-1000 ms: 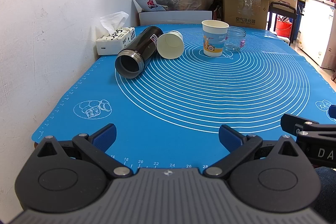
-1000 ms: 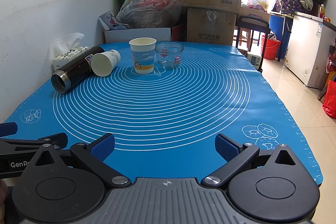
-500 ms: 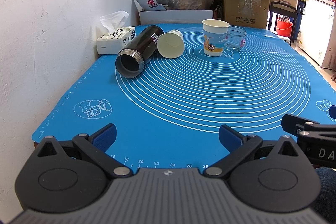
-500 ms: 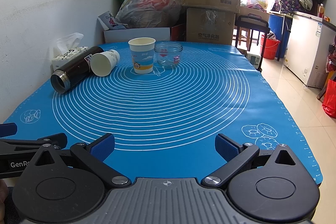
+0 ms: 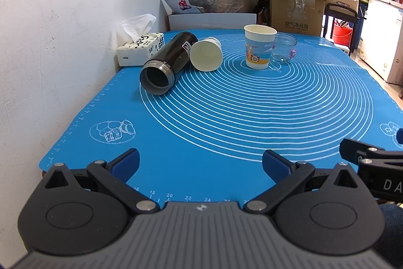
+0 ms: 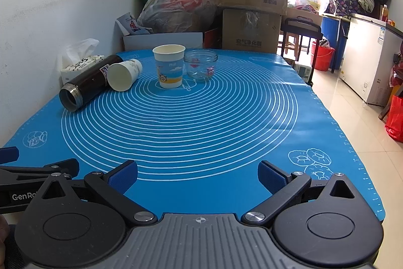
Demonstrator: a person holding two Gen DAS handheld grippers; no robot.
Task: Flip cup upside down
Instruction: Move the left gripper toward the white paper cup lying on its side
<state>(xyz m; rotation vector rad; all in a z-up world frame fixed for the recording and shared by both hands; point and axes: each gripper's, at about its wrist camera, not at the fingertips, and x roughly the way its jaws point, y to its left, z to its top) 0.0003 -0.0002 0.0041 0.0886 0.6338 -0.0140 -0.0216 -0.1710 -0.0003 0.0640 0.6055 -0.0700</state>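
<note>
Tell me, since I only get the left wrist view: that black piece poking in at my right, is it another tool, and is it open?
Observer: Yes. It is the right tool, open wide and holding nothing, above the near end of the blue mat.
Operator: What is beyond the mat on that side?
Observer: Tiled floor, with a red bag on it at the far right.

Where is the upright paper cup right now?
In both views the upright paper cup stands at the mat's far end, just left of the glass jar and right of the tipped-over paper cup.
</note>
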